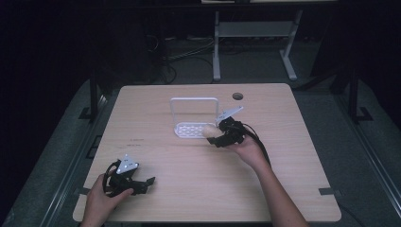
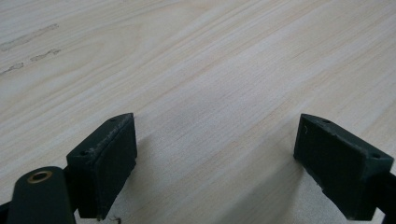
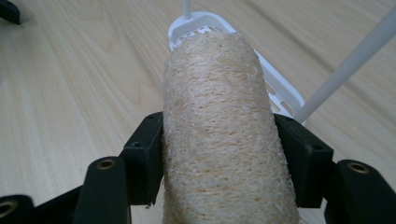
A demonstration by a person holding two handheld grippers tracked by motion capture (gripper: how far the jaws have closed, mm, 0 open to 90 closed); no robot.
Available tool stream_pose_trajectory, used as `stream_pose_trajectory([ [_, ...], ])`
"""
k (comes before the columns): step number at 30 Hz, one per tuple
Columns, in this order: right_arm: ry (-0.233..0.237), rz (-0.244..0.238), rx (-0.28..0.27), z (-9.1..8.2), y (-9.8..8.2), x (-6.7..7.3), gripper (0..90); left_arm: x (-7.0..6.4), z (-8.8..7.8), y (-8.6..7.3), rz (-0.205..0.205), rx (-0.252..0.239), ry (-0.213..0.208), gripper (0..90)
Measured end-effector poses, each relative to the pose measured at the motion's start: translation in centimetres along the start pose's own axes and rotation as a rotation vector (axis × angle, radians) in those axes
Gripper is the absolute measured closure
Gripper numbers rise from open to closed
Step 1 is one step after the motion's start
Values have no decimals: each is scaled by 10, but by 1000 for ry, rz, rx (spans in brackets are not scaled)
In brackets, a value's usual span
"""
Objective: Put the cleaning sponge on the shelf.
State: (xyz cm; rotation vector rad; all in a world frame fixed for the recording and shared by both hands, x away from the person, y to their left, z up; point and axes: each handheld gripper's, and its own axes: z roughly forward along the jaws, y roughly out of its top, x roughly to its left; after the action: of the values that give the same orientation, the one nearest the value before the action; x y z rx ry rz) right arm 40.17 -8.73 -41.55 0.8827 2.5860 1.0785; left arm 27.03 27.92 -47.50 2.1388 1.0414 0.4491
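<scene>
The right tongs are clamped on a loofah, one pad against each long flank, with the roll running straight out ahead of them and its far end hanging over the near edge of a white rack. In the high view the same tongs sit just right of the rack's slotted tray, the loofah poking out to their left over its end. The roll looks light, dry and coarse: a fibrous weave that should give a little under the pads and grip them well, so slipping seems unlikely and nothing about it looks fragile. Being springy, it may bulge or bend if squeezed hard; the present hold across the middle of its width looks sound, and a hold nearer the midpoint of its length would keep the free end from drooping. The rack's thin upright wire stands close to the right of the tongs and could catch the roll. The left tongs stand apart, nothing between them, just above bare table at the near left.
</scene>
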Motion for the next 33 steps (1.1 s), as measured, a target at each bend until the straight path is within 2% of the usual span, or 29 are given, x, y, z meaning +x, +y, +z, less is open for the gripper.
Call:
stream_pose_trajectory([
  [17,-5,-13,-13,14,20,6,388,0,0,0,1,0,1,127],
  [21,-6,-1,-16,20,23,8,387,0,0,0,1,0,1,127],
  [33,-24,-11,-7,36,37,12,388,0,0,0,1,0,1,127],
])
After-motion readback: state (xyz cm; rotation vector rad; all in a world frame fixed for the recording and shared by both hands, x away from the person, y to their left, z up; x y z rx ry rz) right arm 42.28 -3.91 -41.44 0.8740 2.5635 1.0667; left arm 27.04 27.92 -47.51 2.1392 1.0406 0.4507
